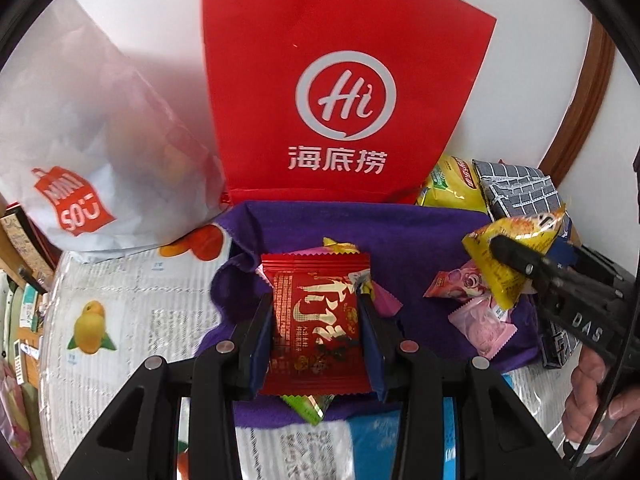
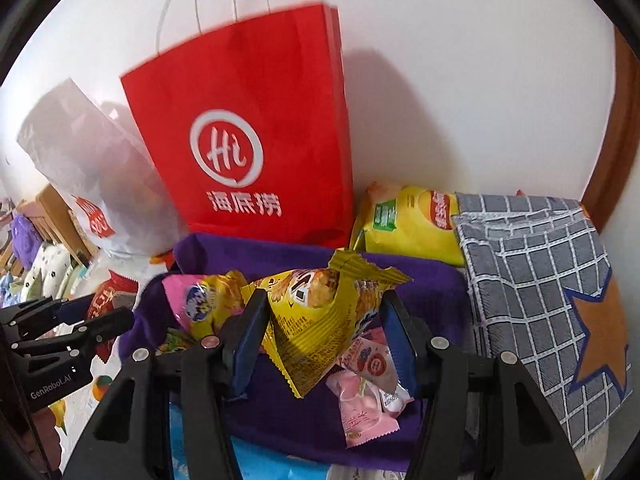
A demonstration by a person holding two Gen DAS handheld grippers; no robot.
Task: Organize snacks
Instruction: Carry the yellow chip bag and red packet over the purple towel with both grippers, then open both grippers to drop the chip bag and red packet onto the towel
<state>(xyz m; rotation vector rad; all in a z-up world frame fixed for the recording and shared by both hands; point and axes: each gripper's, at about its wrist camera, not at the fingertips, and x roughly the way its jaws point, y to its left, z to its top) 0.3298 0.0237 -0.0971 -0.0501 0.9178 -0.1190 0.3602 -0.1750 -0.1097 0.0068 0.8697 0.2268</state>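
Two views, left hand-held gripper [image 1: 316,316] pinching red packet [image 1: 314,320], right hand-held gripper [image 2: 324,332] pinching yellow packet [image 2: 316,312].

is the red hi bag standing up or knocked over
Upright: the red bag stands against the wall behind the purple cloth, handles up.

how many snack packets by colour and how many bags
red packet: 1, in the left gripper
yellow packet: 1, in the right gripper
yellow chip bag: 1
pink packets: at least 3
red paper bag: 1
white bag: 1
total: 8
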